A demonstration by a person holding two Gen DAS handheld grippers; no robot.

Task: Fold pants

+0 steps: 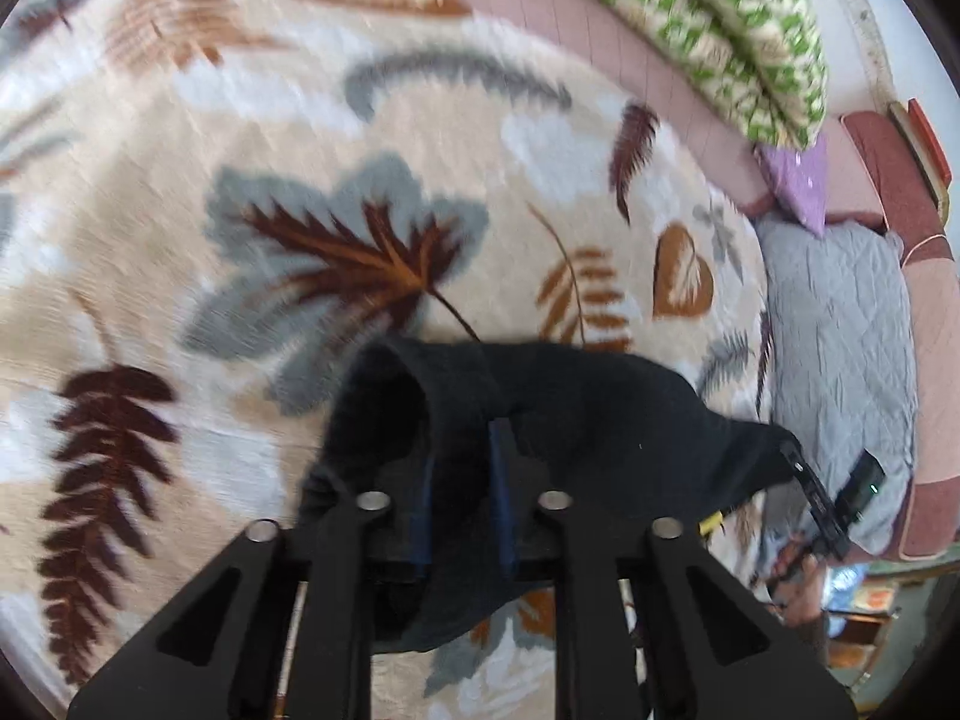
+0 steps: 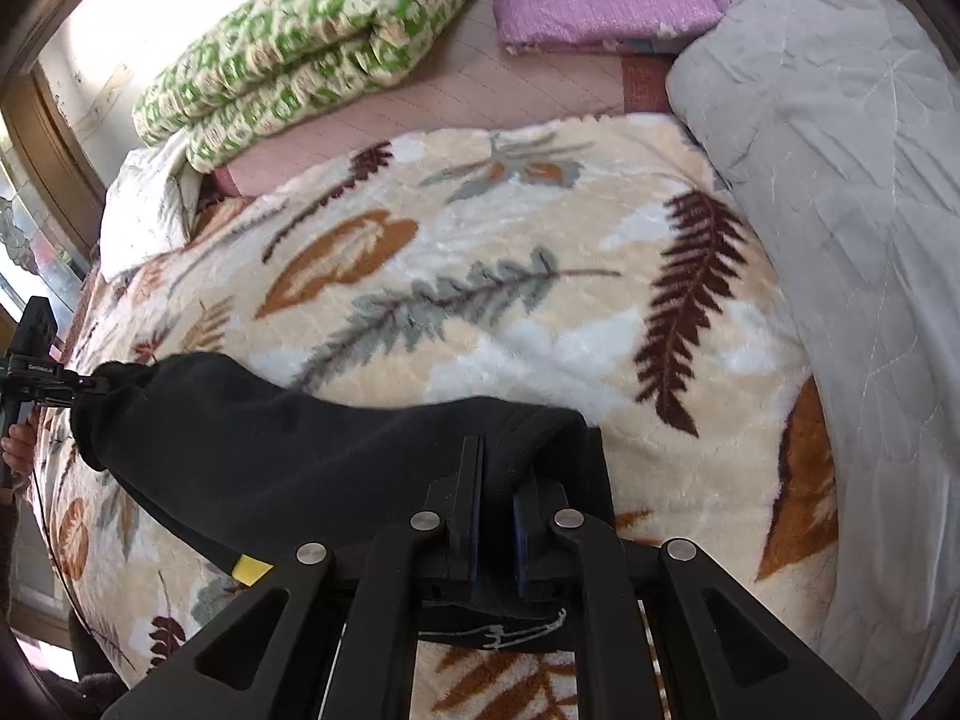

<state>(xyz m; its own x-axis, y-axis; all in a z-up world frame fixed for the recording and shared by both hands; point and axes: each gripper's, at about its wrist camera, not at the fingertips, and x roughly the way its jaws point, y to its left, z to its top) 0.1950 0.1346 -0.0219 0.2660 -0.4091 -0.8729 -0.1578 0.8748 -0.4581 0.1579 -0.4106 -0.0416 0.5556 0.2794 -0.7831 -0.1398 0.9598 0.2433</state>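
The black pants [image 2: 288,456] hang stretched across the lower middle of both views, above the leaf-patterned blanket [image 2: 540,312]. The left gripper [image 1: 462,498] and right gripper [image 2: 495,516] each pinch an end narrowly, probably to keep the cloth taut and straight for a clean fold.

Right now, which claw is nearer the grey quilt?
Right. The right claw holds the black pants next to the edge of the grey quilt; the left claw grips their other end, farther away over the leaf blanket.
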